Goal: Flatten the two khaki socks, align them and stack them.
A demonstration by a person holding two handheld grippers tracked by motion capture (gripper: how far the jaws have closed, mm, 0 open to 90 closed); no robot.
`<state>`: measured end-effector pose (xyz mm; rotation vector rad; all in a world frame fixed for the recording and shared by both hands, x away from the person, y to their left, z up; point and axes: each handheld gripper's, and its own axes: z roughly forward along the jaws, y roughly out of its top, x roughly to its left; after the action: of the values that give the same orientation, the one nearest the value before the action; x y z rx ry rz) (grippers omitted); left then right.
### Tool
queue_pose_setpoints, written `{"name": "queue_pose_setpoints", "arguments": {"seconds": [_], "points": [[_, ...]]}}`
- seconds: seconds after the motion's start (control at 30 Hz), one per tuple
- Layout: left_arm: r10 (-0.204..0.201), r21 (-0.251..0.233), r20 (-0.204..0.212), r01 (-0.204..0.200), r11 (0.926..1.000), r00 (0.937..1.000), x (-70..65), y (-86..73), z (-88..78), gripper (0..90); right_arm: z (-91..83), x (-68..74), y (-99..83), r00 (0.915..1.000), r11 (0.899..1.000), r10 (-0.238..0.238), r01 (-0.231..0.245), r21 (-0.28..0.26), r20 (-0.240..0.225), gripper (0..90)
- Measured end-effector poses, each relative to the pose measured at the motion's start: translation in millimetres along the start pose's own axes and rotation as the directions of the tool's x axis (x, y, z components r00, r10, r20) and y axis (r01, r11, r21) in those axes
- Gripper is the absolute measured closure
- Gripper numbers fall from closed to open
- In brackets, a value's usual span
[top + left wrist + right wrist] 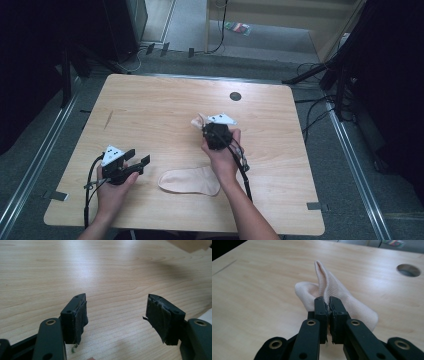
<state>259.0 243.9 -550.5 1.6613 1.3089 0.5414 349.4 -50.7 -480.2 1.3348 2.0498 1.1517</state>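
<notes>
On the wooden worktop (pixel 165 115), which has a small round hole (pixel 235 96) near its far edge, two pale socks are the only things to handle. One flat sock (pixel 190 180) lies near the front edge, between the person's two forearms, with its long axis running left to right. The left claw (pixel 137 159) hovers just to the left of this sock, its jaws spread wide and holding nothing, and in the left gripper view only bare wood lies between its worn pads (pixel 80 315). The left hand is clearly the nearer one to this sock, so I judge that a short move to the right would bring it there. The right claw (pixel 329 303) is farther back, near the middle, with its jaws pressed together on a fold of the second sock (pixel 342 298), which stands up in a small peak.
</notes>
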Motion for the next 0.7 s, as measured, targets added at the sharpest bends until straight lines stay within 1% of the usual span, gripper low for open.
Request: {"name": "queue_pose_setpoints", "arguments": {"seconds": [0.03,0.07,0.1,0.17,0.2,0.23,0.27,0.3,0.33,0.37,0.43,0.47,0.5,0.53,0.57,0.6,0.67,0.7], "points": [[0.000,0.000,0.000,0.000,1.0000,1.0000,0.0,0.0,0.0,34.2,0.0,0.0,0.0,1.0000,1.000,0.000,0.000,0.000,0.000,86.4],[0.002,0.000,0.001,-0.002,1.0000,1.0000,-0.5,0.0,0.2,34.2,-3.2,11.2,-8.5,0.9999,1.000,-0.009,0.009,0.017,-0.010,86.3],[0.002,0.000,0.001,-0.002,1.0000,1.0000,-0.5,0.0,0.2,34.2,-3.2,11.2,-8.5,0.9999,1.000,-0.009,0.009,0.017,-0.010,86.3],[0.002,-0.001,0.000,-0.002,1.0000,1.0000,-1.2,-0.2,0.3,34.2,-2.9,22.4,-18.1,0.9995,0.999,0.011,-0.009,0.045,-0.031,86.3],[0.002,0.000,0.000,-0.002,1.0000,1.0000,-1.5,-0.2,0.2,34.3,2.4,34.7,-27.7,0.9996,0.997,0.013,-0.011,0.071,-0.026,86.2],[0.002,0.000,0.000,-0.002,1.0000,1.0000,-1.5,-0.2,0.2,34.3,2.4,34.7,-27.7,0.9996,0.997,0.013,-0.011,0.071,-0.026,86.2],[0.002,0.000,0.000,-0.002,1.0000,1.0000,-1.4,-0.3,0.2,34.3,8.5,40.8,-33.4,0.9991,0.996,0.031,-0.029,0.084,-0.029,85.2],[0.002,0.000,0.000,-0.002,1.0000,1.0000,-1.4,-0.3,0.2,34.3,8.5,40.8,-33.4,0.9991,0.996,0.031,-0.029,0.084,-0.029,85.2],[0.003,0.000,0.002,-0.003,1.0000,1.0000,-1.0,-0.2,0.1,34.3,15.2,46.0,-37.6,0.9976,0.993,0.057,-0.052,0.102,-0.040,77.4],[0.003,0.000,0.002,-0.003,1.0000,1.0000,-1.0,-0.2,0.1,34.3,15.2,46.0,-37.6,0.9976,0.993,0.057,-0.052,0.102,-0.040,77.4],[0.001,0.001,0.004,-0.001,1.0000,1.0000,-0.8,-0.2,0.1,34.3,20.1,48.4,-38.8,0.9945,0.991,0.070,-0.060,0.117,-0.078,60.6],[-0.001,0.000,0.005,0.001,1.0000,1.0000,-0.7,-0.2,0.0,34.3,15.9,45.7,-35.5,0.9912,0.993,0.091,-0.083,0.089,-0.096,54.7],[-0.002,0.000,0.006,0.002,1.0000,1.0000,-0.6,-0.2,0.0,34.3,15.9,45.7,-35.5,0.9912,0.993,0.091,-0.083,0.089,-0.096,54.7],[-0.002,0.001,0.006,0.002,1.0000,1.0000,-0.5,-0.1,0.0,34.3,13.2,43.6,-33.8,0.9912,0.994,0.096,-0.090,0.069,-0.091,55.2],[-0.001,-0.001,0.005,0.001,1.0000,1.0000,-0.7,0.0,0.3,34.3,7.1,37.6,-29.2,0.9867,0.992,0.121,-0.118,0.039,-0.109,61.5],[0.002,0.001,0.004,-0.002,1.0000,1.0000,-0.8,0.1,0.5,34.4,6.5,36.6,-27.7,0.9856,0.993,0.118,-0.114,0.041,-0.121,64.3],[0.006,0.002,0.001,-0.006,1.0000,1.0000,-1.2,0.1,0.9,34.5,9.4,40.9,-27.1,0.9909,0.996,0.072,-0.065,0.063,-0.114,65.2],[0.007,0.002,0.001,-0.007,1.0000,1.0000,-1.3,0.1,0.9,34.6,12.7,44.7,-28.3,0.9935,0.997,0.040,-0.032,0.075,-0.107,63.8]]}}
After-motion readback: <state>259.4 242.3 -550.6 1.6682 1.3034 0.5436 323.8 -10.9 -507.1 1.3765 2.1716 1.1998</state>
